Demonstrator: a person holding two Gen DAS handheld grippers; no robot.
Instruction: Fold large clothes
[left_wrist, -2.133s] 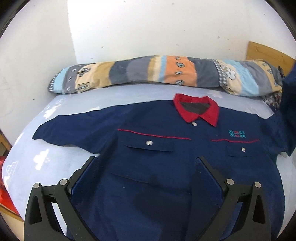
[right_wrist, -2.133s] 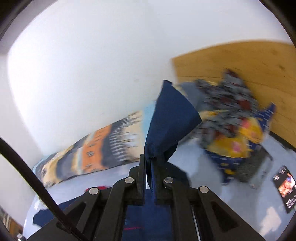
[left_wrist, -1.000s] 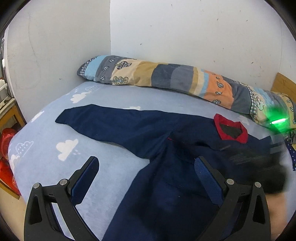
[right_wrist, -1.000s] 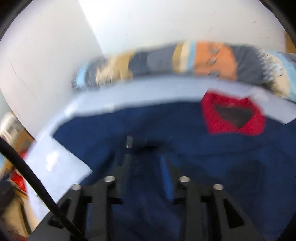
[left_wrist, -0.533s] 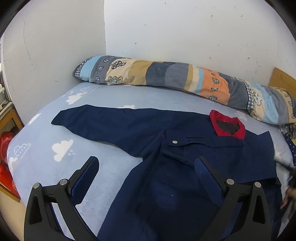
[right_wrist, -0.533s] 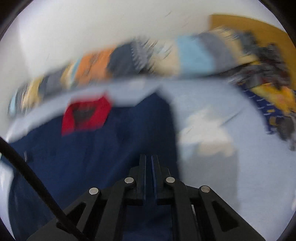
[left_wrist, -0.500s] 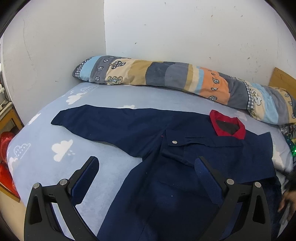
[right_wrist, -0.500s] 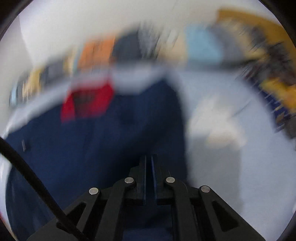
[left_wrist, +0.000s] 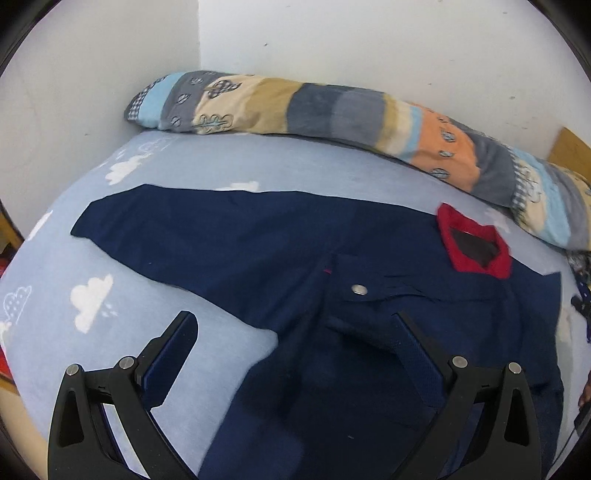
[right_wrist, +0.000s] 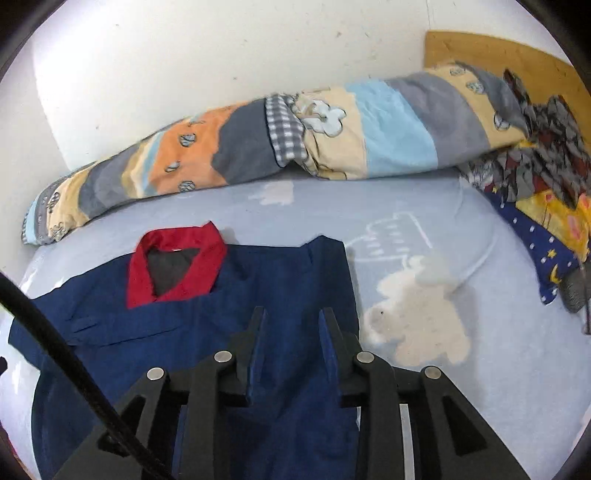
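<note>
A navy work shirt (left_wrist: 332, 295) with a red collar (left_wrist: 476, 236) lies on the light blue bed sheet (left_wrist: 92, 295). Its left sleeve (left_wrist: 177, 229) stretches out flat toward the wall; its right side is folded inward, giving a straight edge (right_wrist: 349, 280). My left gripper (left_wrist: 295, 328) hovers wide open above the shirt's left armpit, holding nothing. My right gripper (right_wrist: 291, 321) hangs over the folded right part of the shirt (right_wrist: 258, 295); its jaws are opening, and no cloth is pinched between them.
A long striped patchwork pillow (left_wrist: 332, 107) runs along the white wall. Patterned bedding (right_wrist: 546, 192) is piled at the right against a wooden headboard (right_wrist: 517, 62). A black cable (right_wrist: 66, 365) crosses the right wrist view. A red object (left_wrist: 3, 365) shows beyond the bed's left edge.
The right gripper, shut half a second ago, has parted its jaws and its view has steadied over the folded right side. The left gripper has moved closer to the shirt and lower.
</note>
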